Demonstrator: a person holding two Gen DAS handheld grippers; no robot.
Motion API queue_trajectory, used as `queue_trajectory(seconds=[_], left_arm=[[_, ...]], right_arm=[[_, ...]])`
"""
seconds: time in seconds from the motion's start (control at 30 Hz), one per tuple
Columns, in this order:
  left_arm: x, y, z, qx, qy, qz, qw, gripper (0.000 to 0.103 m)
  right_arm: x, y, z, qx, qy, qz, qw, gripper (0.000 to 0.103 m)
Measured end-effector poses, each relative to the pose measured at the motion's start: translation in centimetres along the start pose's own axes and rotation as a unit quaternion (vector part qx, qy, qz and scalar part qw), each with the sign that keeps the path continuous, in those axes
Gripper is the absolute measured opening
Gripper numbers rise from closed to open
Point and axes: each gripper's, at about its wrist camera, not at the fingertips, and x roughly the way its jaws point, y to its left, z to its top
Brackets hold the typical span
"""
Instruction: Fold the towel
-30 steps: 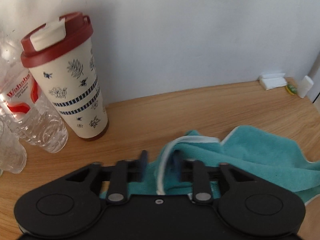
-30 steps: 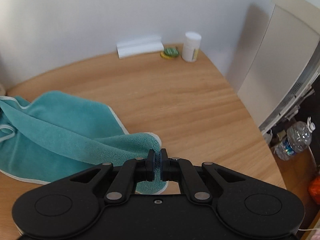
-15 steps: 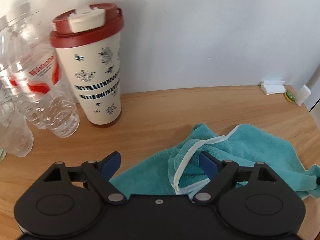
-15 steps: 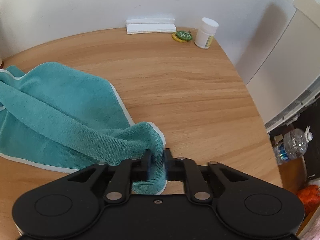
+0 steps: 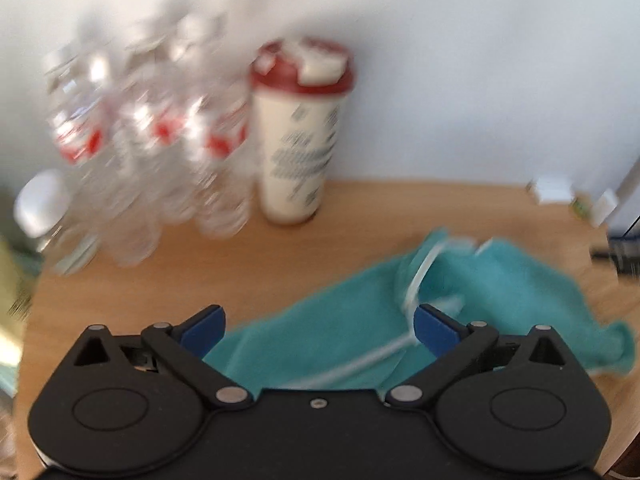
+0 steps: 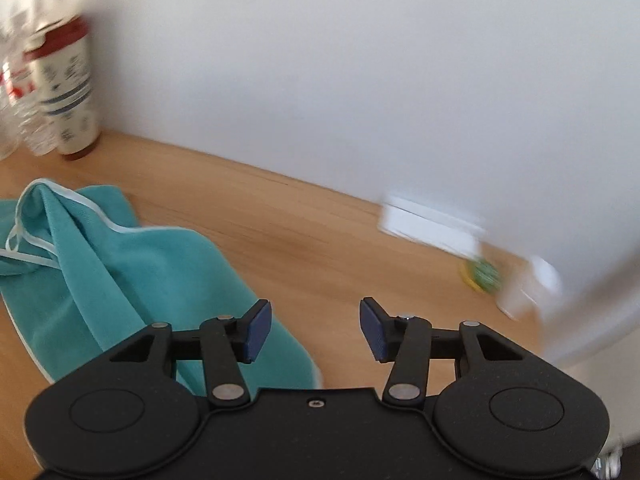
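A teal towel (image 5: 480, 300) with a white hem lies rumpled on the wooden table (image 5: 320, 216). In the left wrist view it spreads from between the blue pads out to the right. My left gripper (image 5: 318, 326) is open above it, holding nothing. In the right wrist view the same towel (image 6: 132, 276) lies to the left, with a raised fold near its far corner. My right gripper (image 6: 316, 330) is open, its left pad over the towel's near edge and bare table between the pads. Both views are motion-blurred.
A cream tumbler (image 5: 300, 140) with a red lid stands by the wall beside several clear water bottles (image 5: 152, 148). At the far right of the table lie a white flat box (image 6: 432, 224), a green-yellow disc (image 6: 482, 274) and a white jar (image 6: 528, 288).
My right gripper has let go of the towel corner and opened, swinging to face the wall. My left gripper opened earlier and has pulled back and left; the towel lies slack.
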Motion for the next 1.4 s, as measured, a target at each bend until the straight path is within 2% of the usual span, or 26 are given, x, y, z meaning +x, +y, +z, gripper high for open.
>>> queue_trajectory(seconds=[0.1,0.17,0.23,0.27,0.33,0.43,0.7,0.8,0.93,1.0,1.07,1.13,1.17,1.2,1.27,1.33,1.4], left_arm=[[0.5,0.6,-2.7,0.006,0.03,0.036,0.9989,0.102],[0.8,0.8,-3.4,0.005,0.032,0.055,0.9979,0.102],[1.2,0.9,-4.1,0.003,0.03,0.079,0.9964,0.102],[1.5,1.2,-4.2,-0.003,0.03,0.088,0.9957,0.102],[2.1,1.4,-4.3,-0.014,0.029,0.099,0.9946,0.102],[2.4,1.3,-3.9,-0.011,0.019,0.107,0.9941,0.102],[3.5,1.1,-3.8,0.056,-0.009,0.111,0.9922,0.102],[4.1,1.1,-4.1,0.101,-0.02,0.118,0.9877,0.1],[4.8,1.5,-4.3,0.138,-0.016,0.11,0.9842,0.08],[5.3,1.8,-4.2,0.149,-0.012,0.104,0.9834,0.078],[5.3,1.9,-4.2,0.158,-0.017,0.092,0.983,0.072],[5.5,1.8,-4.2,0.167,-0.019,0.088,0.9818,0.063],[5.6,1.6,-4.3,0.178,-0.018,0.087,0.98,0.061],[5.9,1.4,-4.5,0.195,-0.015,0.085,0.977,0.055],[5.9,1.0,-4.7,0.206,-0.012,0.081,0.975,0.04],[6.1,0.8,-4.8,0.212,0.0,0.064,0.9752,0.019],[6.3,0.9,-4.8,0.205,0.007,0.051,0.9774,0.016]], right_arm=[[2.9,0.3,0.5,-0.007,0.022,0.007,1.0,0.045],[4.4,0.2,0.6,-0.006,0.039,0.015,0.999,0.039],[4.9,0.1,0.6,-0.009,0.048,0.023,0.999,0.019],[5.0,0.2,0.5,-0.013,0.049,0.025,0.998,0.019],[5.0,0.3,0.5,-0.017,0.053,0.029,0.998,0.008],[4.6,0.1,0.4,-0.01,0.053,0.025,0.998,0.002],[1.5,-2.6,-1.5,0.045,0.034,0.012,0.998,0.002],[0.6,-3.5,-2.2,0.057,0.029,0.007,0.998,0.001],[-0.1,-3.6,-2.9,0.064,0.034,0.001,0.997,0.001],[0.0,-3.3,-2.9,0.057,0.031,0.007,0.998,0.003],[0.3,-3.2,-2.9,0.05,0.028,0.021,0.998,0.007],[0.8,-3.2,-2.6,0.05,0.03,0.032,0.998,0.031],[1.1,-3.0,-2.4,0.051,0.03,0.042,0.997,0.036],[1.4,-2.7,-2.3,0.049,0.031,0.043,0.997,0.04],[2.0,-2.2,-2.1,0.043,0.034,0.043,0.998,0.04],[2.6,-2.1,-2.0,0.041,0.04,0.042,0.997,0.041],[3.4,-2.0,-1.8,0.038,0.046,0.045,0.997,0.041]])
